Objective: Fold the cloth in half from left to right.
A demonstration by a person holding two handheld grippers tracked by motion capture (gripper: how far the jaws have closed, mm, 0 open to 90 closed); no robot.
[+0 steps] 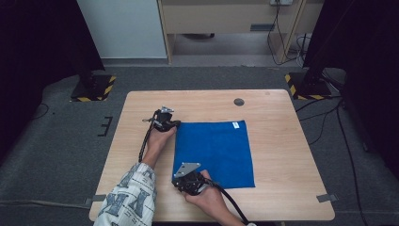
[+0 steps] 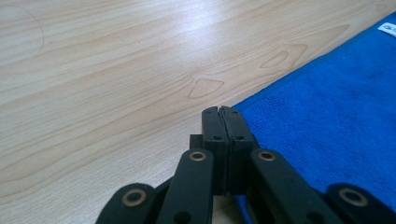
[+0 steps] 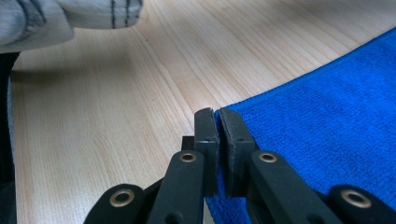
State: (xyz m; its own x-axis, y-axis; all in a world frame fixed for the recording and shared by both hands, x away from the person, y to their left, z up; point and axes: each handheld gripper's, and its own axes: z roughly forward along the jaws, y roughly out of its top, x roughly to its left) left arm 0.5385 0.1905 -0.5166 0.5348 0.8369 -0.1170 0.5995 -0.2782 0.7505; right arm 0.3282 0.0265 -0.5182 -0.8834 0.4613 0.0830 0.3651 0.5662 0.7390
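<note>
Left gripper [image 2: 220, 110]: jaws pressed together on the far-left corner of the blue cloth [image 1: 214, 153]. Right gripper [image 3: 216, 112]: jaws clamped on the cloth's near-left corner. The cloth lies flat and spread at the centre of the wooden worktop [image 1: 282, 155], white label [image 1: 235, 125] at its far-right corner.

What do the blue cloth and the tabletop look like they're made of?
Cloth: probably microfibre or terry, matte; a fine looped nap and stitched hem show in the left gripper view, plus a small white label. Tabletop: light wood-grain, likely laminate, with a smooth, faint sheen.
</note>
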